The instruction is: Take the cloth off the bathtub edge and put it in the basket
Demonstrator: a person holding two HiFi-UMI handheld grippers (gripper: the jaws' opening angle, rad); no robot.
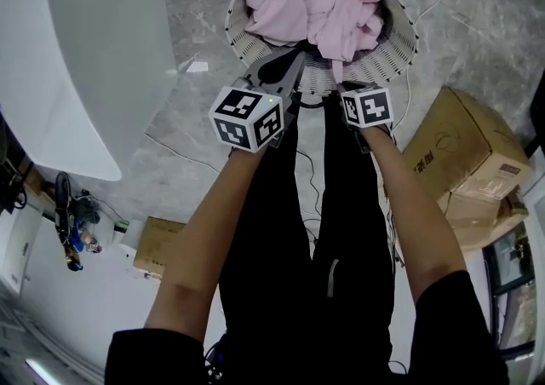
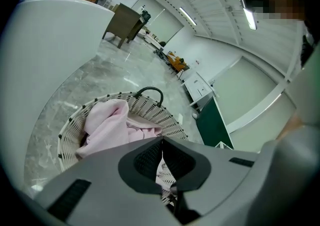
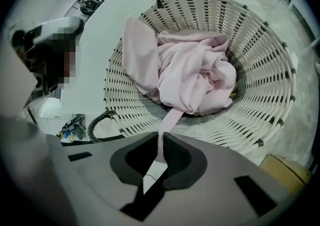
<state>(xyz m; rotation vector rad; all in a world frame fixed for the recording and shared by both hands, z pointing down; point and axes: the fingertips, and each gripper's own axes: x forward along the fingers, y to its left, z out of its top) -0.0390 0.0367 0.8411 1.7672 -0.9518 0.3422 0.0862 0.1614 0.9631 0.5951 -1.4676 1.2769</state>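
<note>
– While both tools are over the basket, what is the right hand-held gripper doing?

– Its jaws are pressed almost together on a thin strip of the pink cloth. That strip runs straight from the heap in the basket down into the narrow gap between the pads, so it is pinching the cloth.

– And where is the rest of the cloth?

– It is bunched inside the white woven basket, which stands on the grey marbled floor at the far end of the scene. In the right gripper view, one flap lies up against the basket's left wall. The bulk sits crumpled in the middle.

– What about the left hand-held gripper?

– Its jaws are closed tight with the tips meeting, and I see nothing caught between them. Only basket weave and a little pink show behind the slit. From the head view it sits just left of the right one, with its tips over the basket's near rim.

– Is the bathtub close by?

– It is on the left, white and curved, and apart from the basket. The left gripper view shows one dark handle arching over the basket's far rim. Cardboard boxes stand on the floor to the right.
</note>
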